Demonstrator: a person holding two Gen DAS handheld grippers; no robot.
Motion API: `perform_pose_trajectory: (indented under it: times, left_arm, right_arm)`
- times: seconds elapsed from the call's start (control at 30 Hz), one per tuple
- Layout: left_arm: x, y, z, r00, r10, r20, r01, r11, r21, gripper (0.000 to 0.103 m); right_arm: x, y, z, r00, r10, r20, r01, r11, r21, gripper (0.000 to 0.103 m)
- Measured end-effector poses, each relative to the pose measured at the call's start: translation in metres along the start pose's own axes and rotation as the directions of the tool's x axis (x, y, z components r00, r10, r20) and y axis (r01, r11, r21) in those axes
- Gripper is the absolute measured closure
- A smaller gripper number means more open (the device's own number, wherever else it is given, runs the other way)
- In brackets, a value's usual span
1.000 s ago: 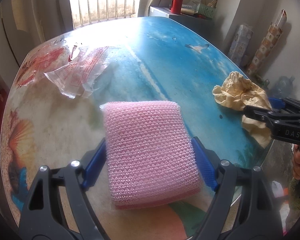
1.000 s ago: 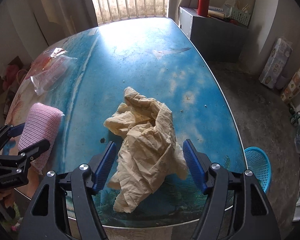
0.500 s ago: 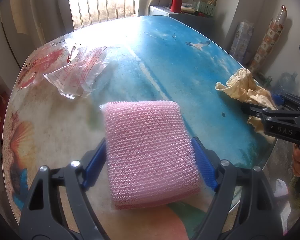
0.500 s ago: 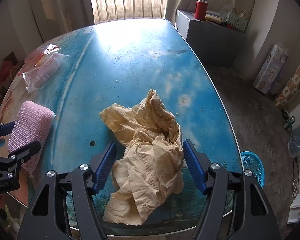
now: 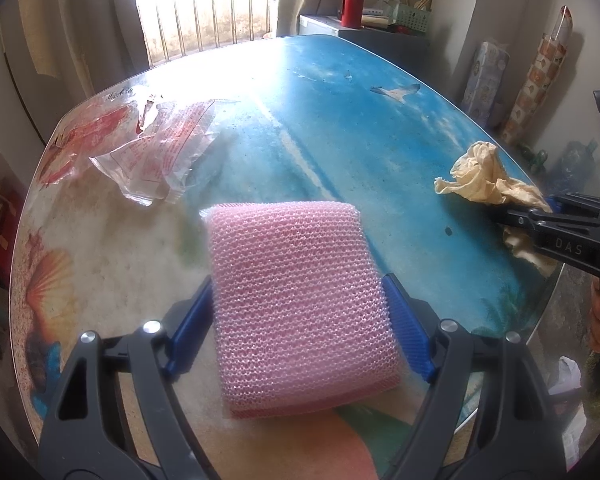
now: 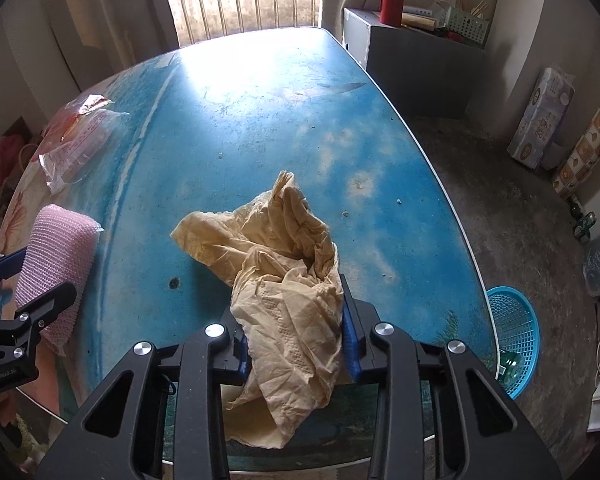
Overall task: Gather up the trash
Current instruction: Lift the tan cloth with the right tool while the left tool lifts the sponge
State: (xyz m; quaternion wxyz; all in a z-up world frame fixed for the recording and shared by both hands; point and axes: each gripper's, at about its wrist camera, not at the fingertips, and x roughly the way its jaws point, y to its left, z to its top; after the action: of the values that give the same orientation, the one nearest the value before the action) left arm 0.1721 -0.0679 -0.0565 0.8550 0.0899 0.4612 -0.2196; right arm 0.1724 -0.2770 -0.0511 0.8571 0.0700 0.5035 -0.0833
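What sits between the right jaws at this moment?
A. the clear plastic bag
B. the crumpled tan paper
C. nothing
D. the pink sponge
B: the right gripper has just been closing its jaws, and its blue pads now press on both sides of the crumpled tan paper; the pink sponge sits between the left jaws instead.

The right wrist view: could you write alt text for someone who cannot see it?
The right gripper, its jaws just closed in, pinches a crumpled beige paper napkin on a blue sea-print table. At left the left gripper straddles a pink mesh sponge; a clear red-printed plastic bag lies behind.
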Motion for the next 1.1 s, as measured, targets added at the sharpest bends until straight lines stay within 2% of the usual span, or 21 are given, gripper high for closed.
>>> perform_pose_trajectory:
  times: [0.33, 1.1]
  left_arm:
    - [-0.003, 0.001, 0.003, 1.0, 0.006, 0.015, -0.006, 1.0, 0.003, 0.026]
    - [-0.016, 0.0, 0.002, 0.999, 0.021, 0.04, -0.021, 1.0, 0.007, 0.026]
  right_arm:
    - [-0.008, -0.003, 0.003, 0.999, 0.026, 0.018, -0.027, 0.999, 0.029, 0.081]
    - [-0.03, -0.012, 0.006, 0.995, 0.08, 0.061, -0.083, 0.995, 0.057, 0.081]
